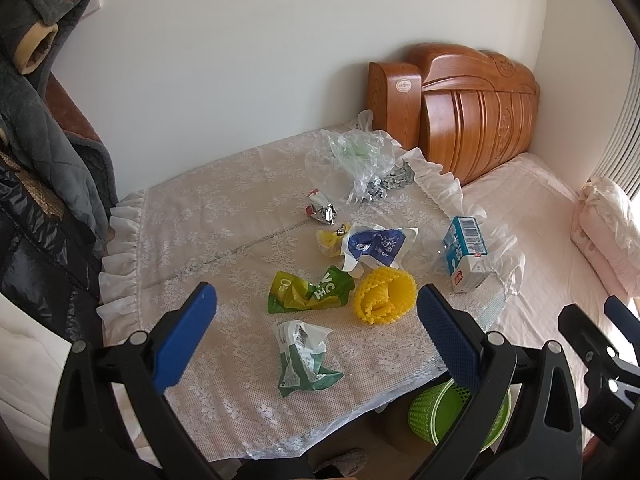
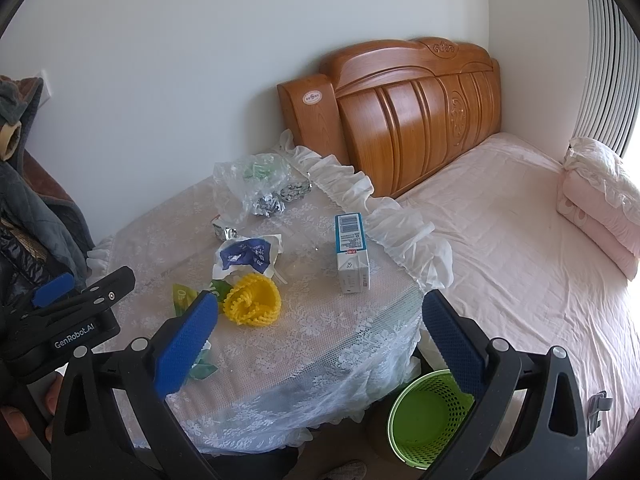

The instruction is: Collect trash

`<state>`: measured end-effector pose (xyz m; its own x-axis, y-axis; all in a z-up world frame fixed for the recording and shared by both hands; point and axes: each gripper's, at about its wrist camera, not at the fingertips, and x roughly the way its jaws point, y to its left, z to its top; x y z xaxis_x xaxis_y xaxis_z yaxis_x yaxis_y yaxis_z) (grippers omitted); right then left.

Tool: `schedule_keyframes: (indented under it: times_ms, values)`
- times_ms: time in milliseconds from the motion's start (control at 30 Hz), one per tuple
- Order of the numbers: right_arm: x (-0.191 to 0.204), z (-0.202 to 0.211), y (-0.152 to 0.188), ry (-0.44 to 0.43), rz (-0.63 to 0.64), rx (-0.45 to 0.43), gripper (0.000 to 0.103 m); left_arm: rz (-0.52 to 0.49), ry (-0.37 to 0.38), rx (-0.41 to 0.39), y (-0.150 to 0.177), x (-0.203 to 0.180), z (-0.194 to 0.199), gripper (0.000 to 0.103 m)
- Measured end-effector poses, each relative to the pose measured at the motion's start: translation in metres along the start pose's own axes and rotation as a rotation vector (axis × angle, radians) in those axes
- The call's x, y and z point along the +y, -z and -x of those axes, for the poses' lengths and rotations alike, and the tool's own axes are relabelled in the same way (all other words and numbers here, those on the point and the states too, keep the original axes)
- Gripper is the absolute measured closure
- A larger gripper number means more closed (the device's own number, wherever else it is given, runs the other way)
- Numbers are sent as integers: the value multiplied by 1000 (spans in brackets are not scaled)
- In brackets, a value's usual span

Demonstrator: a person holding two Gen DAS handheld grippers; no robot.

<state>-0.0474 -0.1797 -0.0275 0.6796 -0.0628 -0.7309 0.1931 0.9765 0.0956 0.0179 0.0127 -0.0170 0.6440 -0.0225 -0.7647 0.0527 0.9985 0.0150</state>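
Trash lies on a lace-covered table point(image 1: 224, 240). A green-white wrapper point(image 1: 306, 358) is nearest, then a green wrapper point(image 1: 310, 292), a yellow foam net point(image 1: 384, 296), a blue-white wrapper point(image 1: 374, 246), a foil packet point(image 1: 322, 208), a clear plastic bag point(image 1: 354, 156) and a blue-white carton point(image 1: 466, 252). A green mesh bin point(image 2: 426, 416) stands on the floor by the table. My left gripper point(image 1: 316, 340) is open above the near wrapper. My right gripper point(image 2: 320, 338) is open above the table's front, near the foam net point(image 2: 254, 300) and the carton point(image 2: 352, 254).
A bed with a pink sheet point(image 2: 520, 248) and a wooden headboard point(image 2: 412, 116) lies to the right. Folded pink bedding point(image 2: 600, 200) sits on it. Dark coats point(image 1: 40, 160) hang at the left. A white wall is behind the table.
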Motion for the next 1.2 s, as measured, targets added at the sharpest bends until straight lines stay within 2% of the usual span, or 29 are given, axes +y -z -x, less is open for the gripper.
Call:
schedule_keyframes:
  times_ms: [200, 400, 533, 633, 700, 833, 900, 1067, 1200]
  values:
    - [-9, -17, 13, -7, -16, 37, 2, -3, 1, 39, 9, 17, -14, 7]
    - [-20, -48, 40, -52, -47, 118, 2, -8, 14, 99, 45, 38, -35, 7]
    - [-22, -66, 55, -75, -52, 167, 2, -6, 51, 169, 75, 43, -60, 7]
    - [-21, -78, 65, -85, -55, 199, 2, -10, 38, 219, 89, 41, -81, 7]
    - [-20, -84, 71, -88, -59, 208, 2, 2, 27, 258, 93, 40, -101, 7]
    - [-18, -91, 76, -81, -55, 225, 2, 21, 1, 280, 90, 38, -132, 9]
    - [-15, -93, 77, -71, -49, 227, 2, 16, -11, 294, 88, 35, -142, 20]
    - [-6, -100, 73, -67, -27, 222, 2, 37, 30, 359, 87, 28, -163, 45]
    - [10, -114, 65, -88, 14, 210, 2, 20, 46, 364, 86, 27, -164, 52]
